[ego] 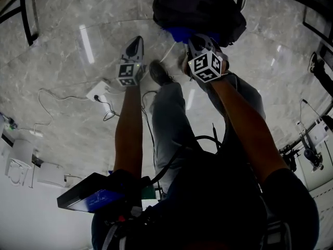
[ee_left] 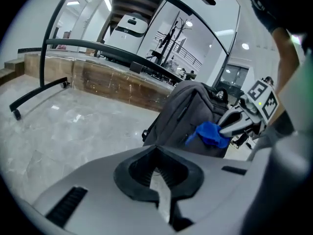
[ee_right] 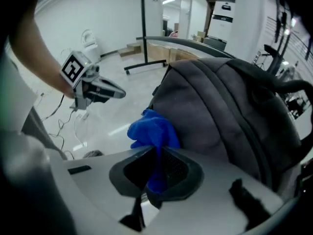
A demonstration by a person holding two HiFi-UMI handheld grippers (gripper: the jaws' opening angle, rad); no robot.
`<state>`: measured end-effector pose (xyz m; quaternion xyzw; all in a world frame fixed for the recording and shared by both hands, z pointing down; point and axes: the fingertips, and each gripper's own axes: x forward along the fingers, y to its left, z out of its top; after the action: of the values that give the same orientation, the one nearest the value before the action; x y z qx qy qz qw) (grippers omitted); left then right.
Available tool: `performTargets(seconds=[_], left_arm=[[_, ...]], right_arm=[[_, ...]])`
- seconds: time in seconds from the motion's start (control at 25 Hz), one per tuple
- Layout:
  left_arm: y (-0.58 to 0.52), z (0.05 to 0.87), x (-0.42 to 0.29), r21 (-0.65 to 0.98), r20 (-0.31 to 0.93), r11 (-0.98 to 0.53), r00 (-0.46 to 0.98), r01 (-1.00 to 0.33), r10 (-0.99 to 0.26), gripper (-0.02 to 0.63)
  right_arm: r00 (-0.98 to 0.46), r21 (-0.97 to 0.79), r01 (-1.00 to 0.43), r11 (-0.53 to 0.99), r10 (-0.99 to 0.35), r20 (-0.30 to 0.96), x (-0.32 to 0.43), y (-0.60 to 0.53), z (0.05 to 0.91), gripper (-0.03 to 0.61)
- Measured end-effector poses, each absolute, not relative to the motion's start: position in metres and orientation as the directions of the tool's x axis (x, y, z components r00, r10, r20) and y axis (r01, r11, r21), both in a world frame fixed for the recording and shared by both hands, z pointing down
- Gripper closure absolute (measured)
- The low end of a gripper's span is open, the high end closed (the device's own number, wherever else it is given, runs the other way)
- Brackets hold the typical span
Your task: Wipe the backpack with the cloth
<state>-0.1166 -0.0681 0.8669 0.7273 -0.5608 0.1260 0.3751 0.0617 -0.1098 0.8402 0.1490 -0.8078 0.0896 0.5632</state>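
Note:
A dark grey backpack (ego: 200,12) stands upright on the marble floor ahead of me. My right gripper (ee_right: 157,173) is shut on a blue cloth (ee_right: 151,131), which bunches up beyond the jaws against the backpack's (ee_right: 220,111) lower front. In the left gripper view the cloth (ee_left: 210,133) shows pressed to the backpack (ee_left: 188,111) under the right gripper (ee_left: 234,124). My left gripper (ego: 136,43) hovers over bare floor to the left of the backpack, apart from it. Its jaws (ee_left: 159,175) are shut with nothing between them.
A white power strip (ego: 99,92) with trailing cables lies on the floor at the left. My shoe (ego: 160,73) stands between the two grippers. A black curved metal frame (ee_left: 54,67) rises behind the backpack. White equipment (ego: 21,163) sits at the far left.

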Motion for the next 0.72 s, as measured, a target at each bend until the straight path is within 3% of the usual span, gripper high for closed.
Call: performTargets(seconds=[0.12,0.28,0.44,0.72], left_arm=[[-0.071,0.867,-0.115,0.405,0.587,-0.106,0.347,-0.908,-0.731,0.624],[-0.078,0.865,-0.109,0.409,0.572,-0.128,0.364,-0.903,-0.735,0.624],[-0.086,0.856,-0.098,0.418,0.553,-0.168,0.396,-0.893,-0.733,0.624],[-0.087,0.850,-0.082,0.440,0.535,-0.211,0.443,-0.873,-0.719,0.624]], right_arm=[[-0.268,0.060,-0.345,0.937,-0.159,0.950,0.082,-0.113,0.824,0.545],[-0.402,0.132,-0.222,0.966,-0.214,0.890,0.010,-0.139,0.798,0.545],[-0.435,0.103,-0.154,0.983,-0.161,0.886,-0.031,-0.146,0.820,0.545],[-0.286,0.053,-0.260,0.964,-0.129,0.950,0.082,-0.117,0.823,0.545]])
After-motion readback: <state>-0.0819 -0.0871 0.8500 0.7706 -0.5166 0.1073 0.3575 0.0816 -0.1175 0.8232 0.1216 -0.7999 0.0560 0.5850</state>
